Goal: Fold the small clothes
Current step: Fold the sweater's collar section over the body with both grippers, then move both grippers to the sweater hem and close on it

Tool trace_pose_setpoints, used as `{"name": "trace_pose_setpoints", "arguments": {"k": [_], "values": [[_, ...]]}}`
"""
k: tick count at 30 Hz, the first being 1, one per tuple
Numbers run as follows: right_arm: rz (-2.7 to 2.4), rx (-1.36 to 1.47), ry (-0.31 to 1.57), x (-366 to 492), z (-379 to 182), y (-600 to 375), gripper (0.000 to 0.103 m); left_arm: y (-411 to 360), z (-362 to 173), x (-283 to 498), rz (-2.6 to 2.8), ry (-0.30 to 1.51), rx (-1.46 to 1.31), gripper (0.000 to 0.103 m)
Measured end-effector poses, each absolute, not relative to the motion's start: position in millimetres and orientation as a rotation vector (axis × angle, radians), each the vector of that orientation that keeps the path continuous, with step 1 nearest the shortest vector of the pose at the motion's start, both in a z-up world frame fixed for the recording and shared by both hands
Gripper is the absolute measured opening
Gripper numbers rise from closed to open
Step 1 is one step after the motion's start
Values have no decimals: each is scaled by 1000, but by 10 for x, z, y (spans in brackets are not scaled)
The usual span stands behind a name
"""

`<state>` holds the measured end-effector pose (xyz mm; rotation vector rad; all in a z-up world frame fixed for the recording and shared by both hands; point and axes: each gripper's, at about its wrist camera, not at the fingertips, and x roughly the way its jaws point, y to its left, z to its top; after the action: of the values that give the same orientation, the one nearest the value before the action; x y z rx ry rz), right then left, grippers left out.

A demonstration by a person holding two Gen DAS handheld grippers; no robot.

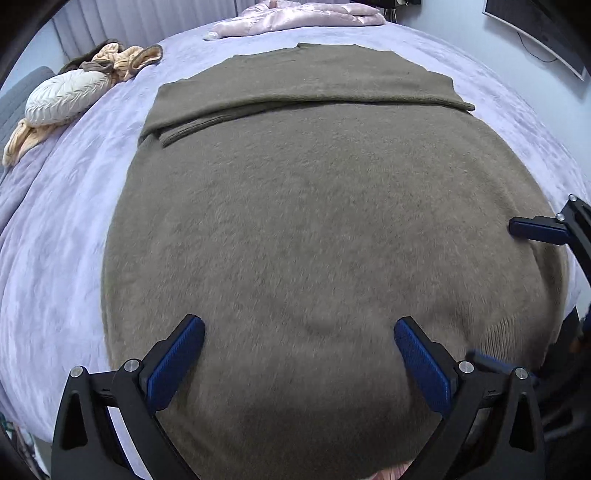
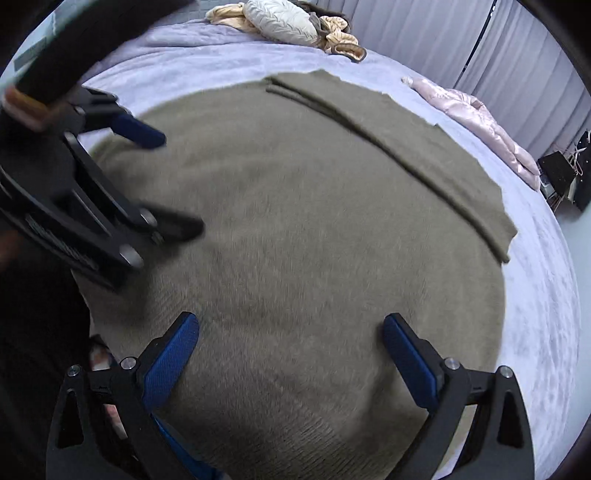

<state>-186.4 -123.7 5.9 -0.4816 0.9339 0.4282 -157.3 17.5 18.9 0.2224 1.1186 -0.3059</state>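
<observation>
Both tongs spread wide, gripping nothing: left gripper (image 1: pixel 299 343) and right gripper (image 2: pixel 290 339) low in frame, over the olive sweater (image 1: pixel 314 221). Sweater flat on the lavender bedspread (image 1: pixel 66 229), filling mid-frame, sleeves folded across the upper part. Near hem cut off at bottom edge. Pale cushion (image 1: pixel 66 96) upper left, pink jacket (image 1: pixel 303 16) top centre. Left-hand tool blurred in right view.
</observation>
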Motion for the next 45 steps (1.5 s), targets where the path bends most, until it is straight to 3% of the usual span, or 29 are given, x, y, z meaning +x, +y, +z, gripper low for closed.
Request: {"name": "trace_pose_setpoints", "arguments": {"k": [4,8,11,24,30,35,38,39,45], "values": [[384,-423,948,-1976,98,-1500,100,399,289,-1842,-287,1101,245,103],[270,-335,891,-2218,324,-1919,100,926,440,-2008,-238,1067,113,103],[222,-241,886,-2299,390,-2207,100,1236,312,-1930,-249,1140,-36,103],[311,26,931,-2227,-67,-2370,100,813,91,-2091,-285,1157,-23,103],[357,54,913,-2162,-70,-2340,86,788,92,-2051,-270,1121,-65,103],[369,119,897,-2174,-27,-2482,61,917,110,-2156,-284,1078,-82,96],[394,187,901,-2192,-66,-2621,59,994,88,-2171,-313,1074,-103,97],[400,206,900,-2196,-78,-2650,59,1006,78,-2169,-317,1073,-97,102],[419,225,888,-2177,-104,-2589,66,935,55,-2090,-282,1078,-91,102]]}}
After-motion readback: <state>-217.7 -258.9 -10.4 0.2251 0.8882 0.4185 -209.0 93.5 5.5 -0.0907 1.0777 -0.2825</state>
